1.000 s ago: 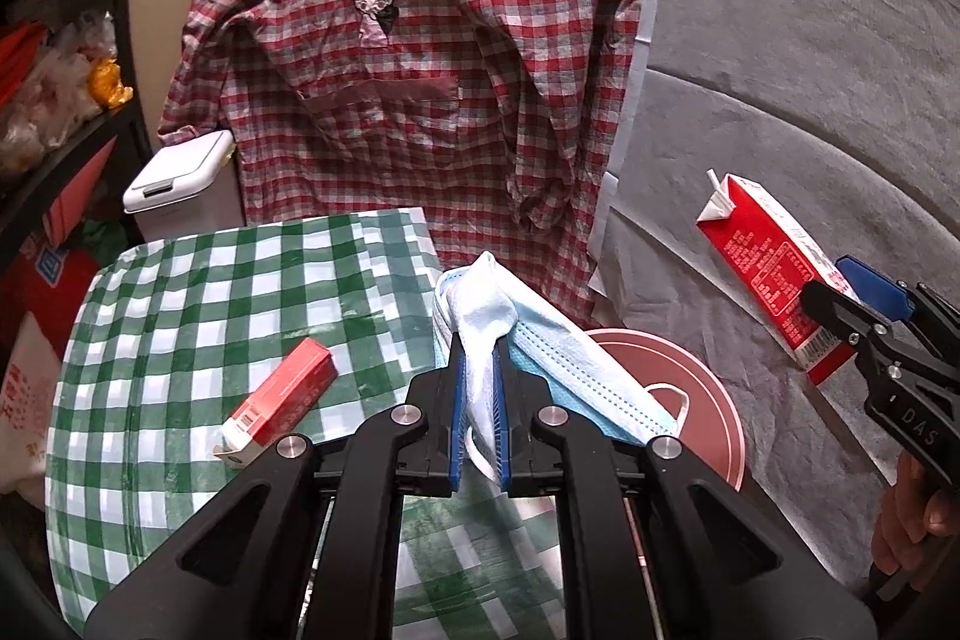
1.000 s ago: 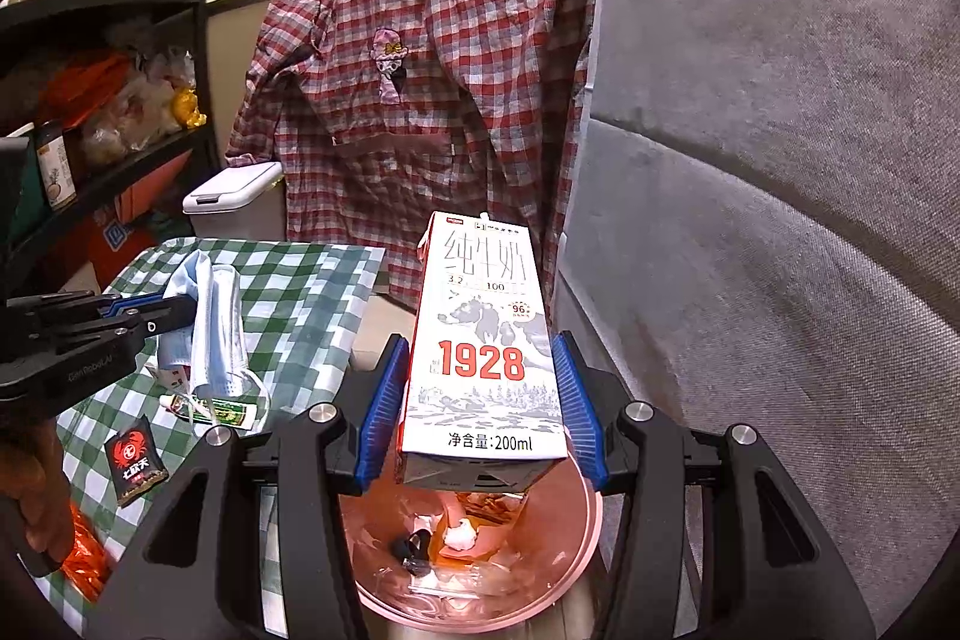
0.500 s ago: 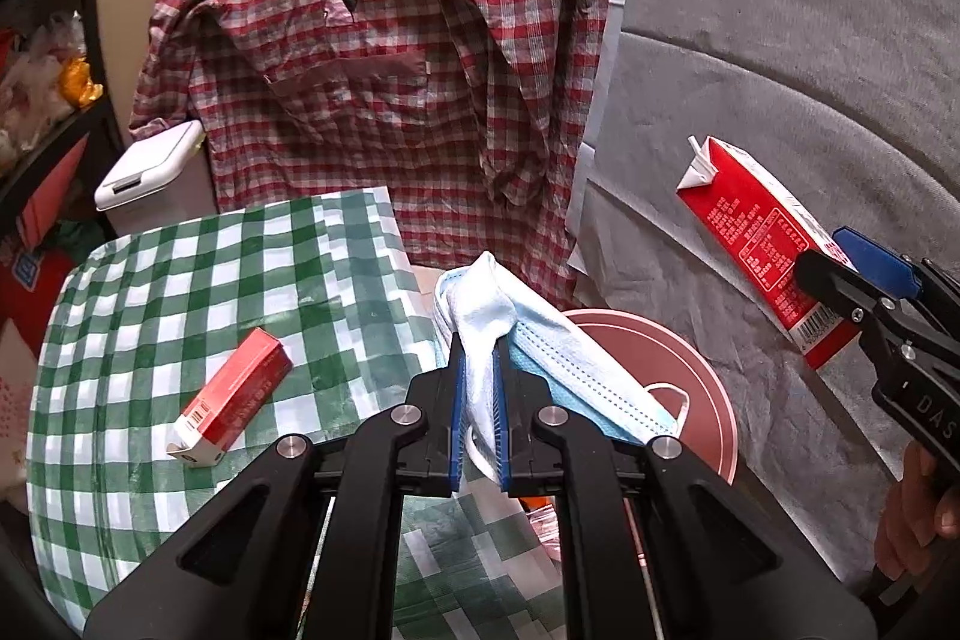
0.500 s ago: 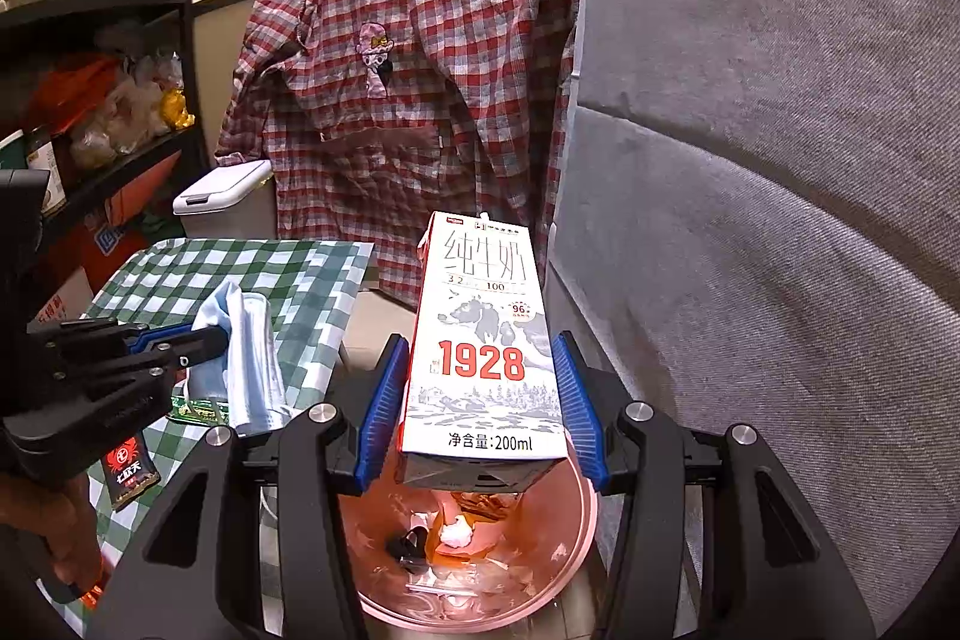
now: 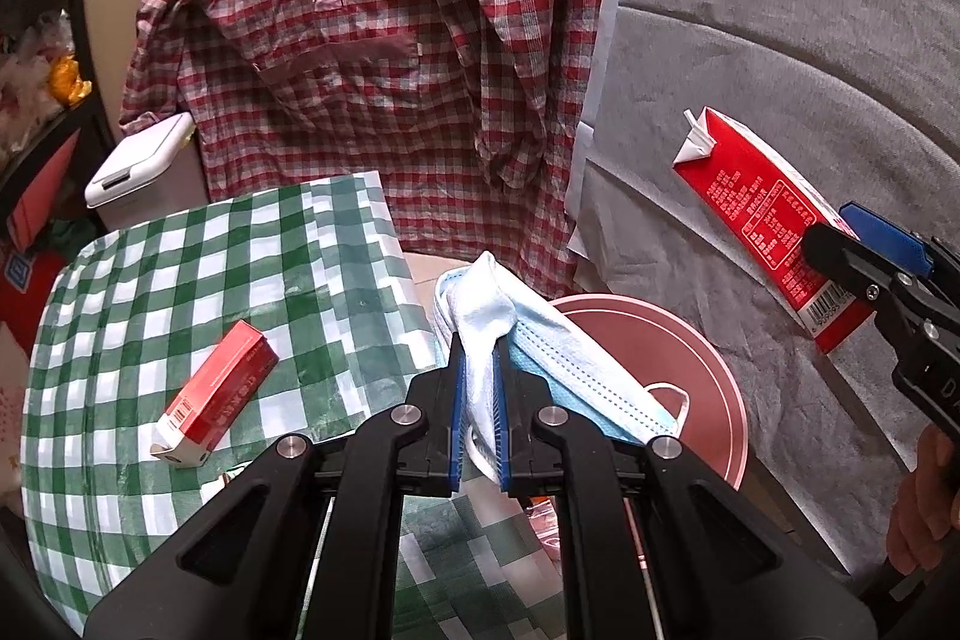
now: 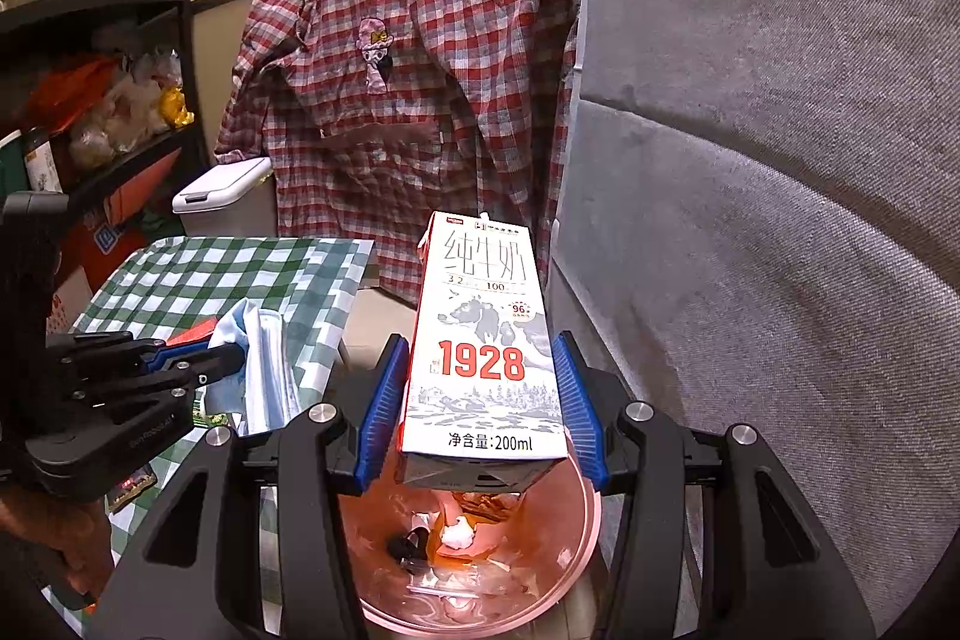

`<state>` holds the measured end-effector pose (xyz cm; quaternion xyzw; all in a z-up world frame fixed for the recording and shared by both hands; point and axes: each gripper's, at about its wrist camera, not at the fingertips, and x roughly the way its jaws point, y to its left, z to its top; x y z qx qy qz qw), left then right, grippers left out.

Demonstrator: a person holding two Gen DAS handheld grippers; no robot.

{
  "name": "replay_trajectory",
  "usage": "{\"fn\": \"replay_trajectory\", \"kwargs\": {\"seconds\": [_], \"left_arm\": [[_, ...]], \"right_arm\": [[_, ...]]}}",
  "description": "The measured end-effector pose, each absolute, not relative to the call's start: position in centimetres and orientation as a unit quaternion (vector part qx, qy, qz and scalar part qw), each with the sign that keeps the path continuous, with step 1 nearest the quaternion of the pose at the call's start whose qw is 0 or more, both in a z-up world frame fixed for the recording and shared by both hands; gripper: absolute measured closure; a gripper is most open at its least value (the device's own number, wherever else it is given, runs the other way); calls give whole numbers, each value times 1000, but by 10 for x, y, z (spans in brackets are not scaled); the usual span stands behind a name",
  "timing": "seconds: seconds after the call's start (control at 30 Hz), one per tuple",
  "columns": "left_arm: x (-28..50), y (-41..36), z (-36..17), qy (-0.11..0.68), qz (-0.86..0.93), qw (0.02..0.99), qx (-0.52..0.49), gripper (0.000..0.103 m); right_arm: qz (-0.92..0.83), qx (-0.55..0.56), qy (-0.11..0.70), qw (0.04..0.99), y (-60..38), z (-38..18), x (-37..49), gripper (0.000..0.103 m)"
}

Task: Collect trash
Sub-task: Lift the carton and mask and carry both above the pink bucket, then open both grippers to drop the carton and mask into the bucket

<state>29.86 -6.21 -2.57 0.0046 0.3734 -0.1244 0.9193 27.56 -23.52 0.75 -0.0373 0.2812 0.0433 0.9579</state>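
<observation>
My left gripper [image 5: 478, 370] is shut on a light blue face mask [image 5: 540, 346] and holds it at the table's right edge, beside the pink trash bin [image 5: 672, 334]. It also shows in the right wrist view [image 6: 231, 361], with the mask [image 6: 261, 370] hanging from it. My right gripper [image 6: 480, 400] is shut on a white and red milk carton [image 6: 486, 340] marked 1928, held right above the open bin [image 6: 576, 532], which holds scraps of trash. The carton [image 5: 762, 214] shows at right in the left wrist view.
A red and white small box [image 5: 216, 394] lies on the green checked tablecloth [image 5: 180, 280]. A red plaid shirt [image 5: 372, 40] hangs behind. A grey sofa [image 6: 750, 160] stands right. A white lidded bin [image 5: 138, 166] stands left of the shirt. Small packets [image 6: 135, 484] lie near the table's front.
My left gripper has carried the mask rightward, closer to the pink bin. My right gripper holds the carton steady over the bin.
</observation>
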Motion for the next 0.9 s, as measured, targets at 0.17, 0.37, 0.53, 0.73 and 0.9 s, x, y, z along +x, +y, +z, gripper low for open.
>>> {"fn": "replay_trajectory", "kwargs": {"seconds": [0.17, 0.37, 0.53, 0.73, 0.9], "left_arm": [[301, -69, -29, 378, -132, 916, 7, 95], [302, -76, -31, 381, -142, 914, 11, 95], [302, -82, -32, 387, -155, 909, 14, 94], [299, -93, -32, 391, -182, 902, 36, 56], [299, -88, -30, 392, -181, 902, 20, 57]], "right_arm": [[41, -37, 283, 957, -237, 6, 277, 53], [39, -37, 286, 957, -239, 3, 280, 53], [40, -39, 290, 955, -238, 2, 283, 53], [38, -36, 323, 945, -239, -9, 294, 40], [35, -30, 335, 941, -242, -14, 296, 39]]}}
